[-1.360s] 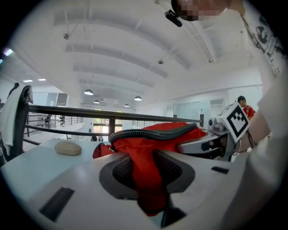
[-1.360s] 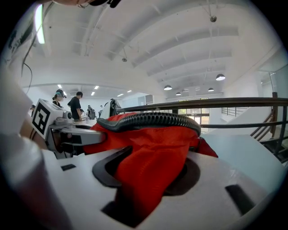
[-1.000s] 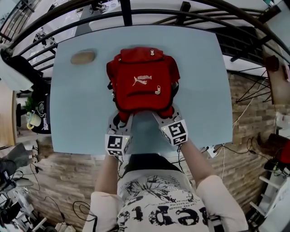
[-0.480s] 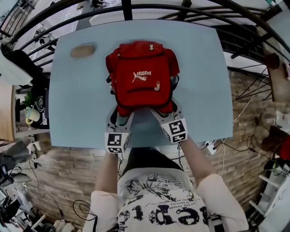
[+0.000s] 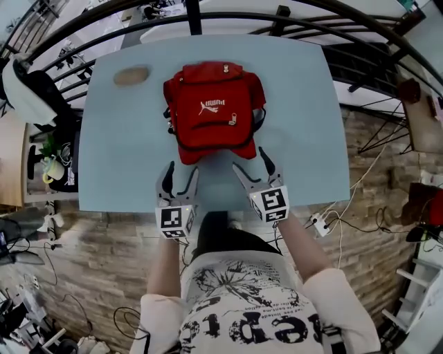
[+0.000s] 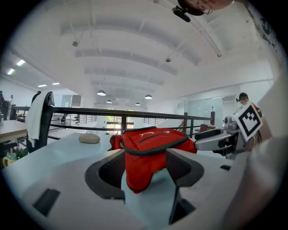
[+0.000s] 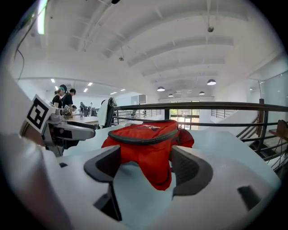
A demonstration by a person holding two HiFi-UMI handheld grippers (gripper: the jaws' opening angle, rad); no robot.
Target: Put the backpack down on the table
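Observation:
The red backpack (image 5: 211, 110) lies flat on the pale blue table (image 5: 304, 124), logo side up, toward the far middle. My left gripper (image 5: 181, 176) hovers just short of its near edge, jaws opening, with nothing between them. My right gripper (image 5: 252, 164) is beside it, its jaws also opening and empty. In the left gripper view the backpack (image 6: 150, 143) sits just beyond the left gripper (image 6: 146, 173), with the right gripper (image 6: 225, 139) off to the side. In the right gripper view the backpack (image 7: 148, 139) lies ahead of the right gripper (image 7: 146, 168), and the left gripper (image 7: 58, 128) shows at the left.
A beige pebble-shaped object (image 5: 131, 75) rests on the table's far left corner. A black railing (image 5: 208, 17) runs behind the table. A chair draped in white cloth (image 5: 28, 90) stands to the left. The table's near edge (image 5: 208, 207) is right under my grippers.
Both grippers let go of the backpack's near edge, opened, and drew back toward the person. The backpack stays lying on the table.

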